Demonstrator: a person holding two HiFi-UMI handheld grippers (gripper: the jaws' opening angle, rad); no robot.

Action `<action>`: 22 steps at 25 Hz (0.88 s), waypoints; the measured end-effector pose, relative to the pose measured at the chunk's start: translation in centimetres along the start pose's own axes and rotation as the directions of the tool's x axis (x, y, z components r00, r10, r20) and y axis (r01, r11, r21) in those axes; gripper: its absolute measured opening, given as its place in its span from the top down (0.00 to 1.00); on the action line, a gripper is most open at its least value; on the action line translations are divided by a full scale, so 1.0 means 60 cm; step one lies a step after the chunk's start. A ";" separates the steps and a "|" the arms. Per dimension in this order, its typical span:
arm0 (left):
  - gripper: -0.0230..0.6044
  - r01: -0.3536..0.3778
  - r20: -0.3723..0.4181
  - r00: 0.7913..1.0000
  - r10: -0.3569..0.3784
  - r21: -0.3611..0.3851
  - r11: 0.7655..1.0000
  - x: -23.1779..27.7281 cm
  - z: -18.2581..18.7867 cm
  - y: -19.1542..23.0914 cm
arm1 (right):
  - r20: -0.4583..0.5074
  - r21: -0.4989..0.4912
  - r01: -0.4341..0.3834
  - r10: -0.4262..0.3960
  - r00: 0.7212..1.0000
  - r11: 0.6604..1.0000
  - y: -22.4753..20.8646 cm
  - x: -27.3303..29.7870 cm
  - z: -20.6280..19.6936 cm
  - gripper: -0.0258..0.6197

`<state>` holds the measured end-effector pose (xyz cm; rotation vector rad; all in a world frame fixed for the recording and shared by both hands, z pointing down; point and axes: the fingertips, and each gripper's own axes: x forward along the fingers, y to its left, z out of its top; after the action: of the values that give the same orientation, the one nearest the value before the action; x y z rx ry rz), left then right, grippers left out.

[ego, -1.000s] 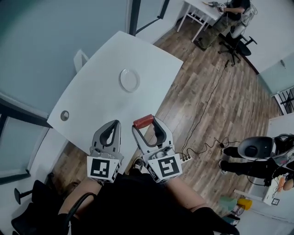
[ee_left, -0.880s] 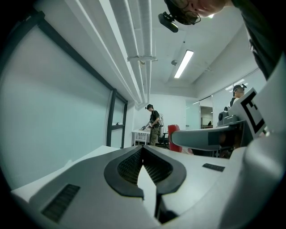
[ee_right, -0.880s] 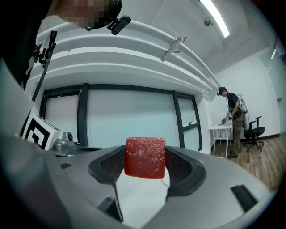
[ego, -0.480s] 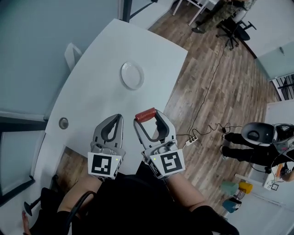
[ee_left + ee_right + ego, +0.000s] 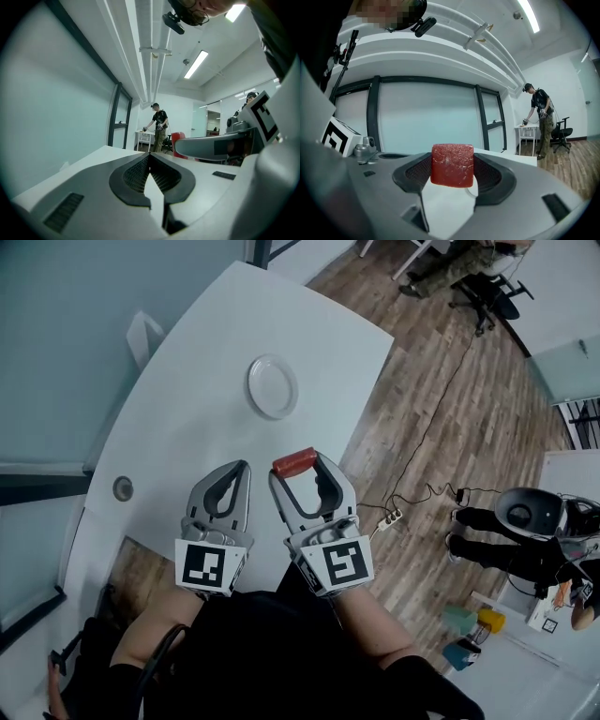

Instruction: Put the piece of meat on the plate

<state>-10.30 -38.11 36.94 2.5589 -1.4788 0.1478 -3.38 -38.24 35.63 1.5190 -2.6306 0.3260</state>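
Observation:
A red block of meat (image 5: 293, 463) (image 5: 452, 165) is clamped at the tips of my right gripper (image 5: 296, 466) (image 5: 452, 166), held over the near edge of the white table (image 5: 197, 446). The white plate (image 5: 272, 387) lies empty further out on the table, well ahead of both grippers. A sliver of the plate (image 5: 472, 192) shows under the meat in the right gripper view. My left gripper (image 5: 239, 468) (image 5: 149, 157) hangs beside the right one, its jaws closed together with nothing between them.
A round cable port (image 5: 122, 488) sits in the table near its left edge. Wood floor (image 5: 441, 427) with a power strip (image 5: 387, 518) and cable lies to the right. A person (image 5: 160, 124) stands at a far desk; another figure (image 5: 525, 531) is at the right.
The head view has shifted slightly, so the table and plate sit a little differently in frame. Both grippers keep their places side by side, the right one holding the meat throughout.

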 end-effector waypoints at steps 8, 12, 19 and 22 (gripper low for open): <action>0.96 -0.045 -0.039 0.998 0.044 -0.029 0.999 0.046 -0.032 0.029 | -0.048 0.008 -0.024 0.024 0.999 1.000 -0.039 0.056 -0.036 0.53; 0.96 -0.054 -0.041 0.998 0.053 -0.038 0.998 0.048 -0.049 0.018 | -0.048 0.000 -0.033 0.033 0.998 0.999 -0.043 0.057 -0.051 0.53; 0.96 -0.065 -0.050 0.997 0.062 -0.044 0.997 0.054 -0.070 0.008 | -0.066 -0.005 -0.038 0.037 0.997 0.999 -0.051 0.054 -0.071 0.53; 0.96 -0.064 -0.062 0.996 0.061 -0.042 0.997 0.072 -0.077 0.020 | -0.078 -0.003 -0.029 0.028 0.997 1.000 -0.062 0.075 -0.078 0.53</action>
<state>-9.17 -41.42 42.35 2.4527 -1.5233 0.1978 -2.55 -42.80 41.49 1.4382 -2.5935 0.3741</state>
